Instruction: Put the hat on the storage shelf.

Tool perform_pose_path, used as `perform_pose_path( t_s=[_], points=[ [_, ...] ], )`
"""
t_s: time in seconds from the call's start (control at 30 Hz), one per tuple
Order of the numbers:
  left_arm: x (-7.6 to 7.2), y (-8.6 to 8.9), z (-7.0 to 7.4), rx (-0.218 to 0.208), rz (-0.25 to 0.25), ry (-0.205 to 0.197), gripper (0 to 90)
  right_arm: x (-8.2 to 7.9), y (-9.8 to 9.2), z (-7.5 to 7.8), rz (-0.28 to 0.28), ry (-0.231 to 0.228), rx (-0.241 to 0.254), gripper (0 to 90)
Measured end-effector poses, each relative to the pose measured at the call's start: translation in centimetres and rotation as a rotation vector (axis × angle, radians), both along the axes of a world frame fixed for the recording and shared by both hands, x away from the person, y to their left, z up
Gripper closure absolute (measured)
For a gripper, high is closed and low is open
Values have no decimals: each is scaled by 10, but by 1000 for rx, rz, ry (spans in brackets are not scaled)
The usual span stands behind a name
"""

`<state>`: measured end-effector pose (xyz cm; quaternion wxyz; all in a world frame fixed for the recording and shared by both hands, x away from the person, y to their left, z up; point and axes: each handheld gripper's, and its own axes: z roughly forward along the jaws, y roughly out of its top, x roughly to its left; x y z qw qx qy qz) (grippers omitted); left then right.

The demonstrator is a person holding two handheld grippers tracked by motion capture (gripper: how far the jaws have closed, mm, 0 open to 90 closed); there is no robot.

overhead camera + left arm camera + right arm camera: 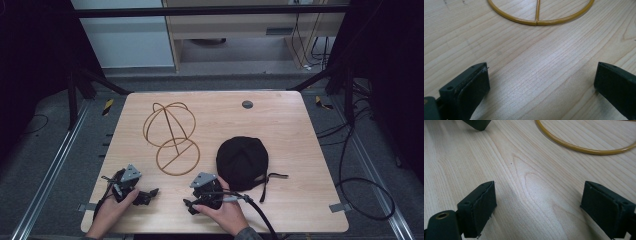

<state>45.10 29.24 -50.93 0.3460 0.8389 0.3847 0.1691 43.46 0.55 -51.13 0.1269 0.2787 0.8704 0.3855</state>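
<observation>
Black cap (242,162) lies just beside the right gripper (189,206), the wire stand (171,137) ahead of both; left gripper (150,192) also wide, empty; nothing started.

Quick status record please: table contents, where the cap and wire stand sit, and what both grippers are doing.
table: light wood
stand: gold wire, left of centre, round base toward the person
cap: black, right of the stand, strap trailing to its right
left gripper: open, nothing between jaws, near front edge, the stand's base ahead of it
right gripper: open, nothing between jaws, just in front of the cap
contact: neither gripper touches cap or stand
</observation>
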Motion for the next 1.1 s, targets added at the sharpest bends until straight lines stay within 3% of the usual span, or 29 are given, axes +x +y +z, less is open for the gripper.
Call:
perform_pose_path(
  t_s=[0.27, 0.37, 0.4, 0.47, 0.53, 0.57, 0.6, 0.63, 0.73, 0.9, 1.1],
  points=[
    [0, 0, 0, 0, 1, 0, 0, 0, 0, 0, -8, 3, 2, 123],
    [0, 0, 0, 0, 1, 0, 0, 1, 1, 1, -7, 9, -14, 118],
    [0, 0, 0, 0, 2, 0, 0, 2, 2, 6, -9, 35, -51, 104],
    [0, 0, 0, 0, 2, 0, 0, 2, 2, 9, -5, 34, -60, 107],
    [0, 0, 0, 0, 2, 0, 0, 0, -1, 23, 14, 9, -104, 100],
    [0, 0, 0, 0, 2, 0, 0, 0, -1, 23, 14, 9, -104, 100],
    [0, 0, 0, 1, 2, 0, 0, 0, -3, 34, 28, 6, -126, 89],
    [0, 0, 0, 1, 2, 0, 0, 0, -3, 34, 28, 6, -126, 89],
    [0, 0, 0, 1, 2, 0, 0, 2, -12, 53, 44, 5, -161, 80],
    [0, 0, 0, 1, 2, 0, 0, 6, -29, 68, 38, 11, -166, 81],
    [-1, 0, 0, 1, 2, 0, 0, 4, -60, 89, 11, 0, -114, 113]
  ],
)
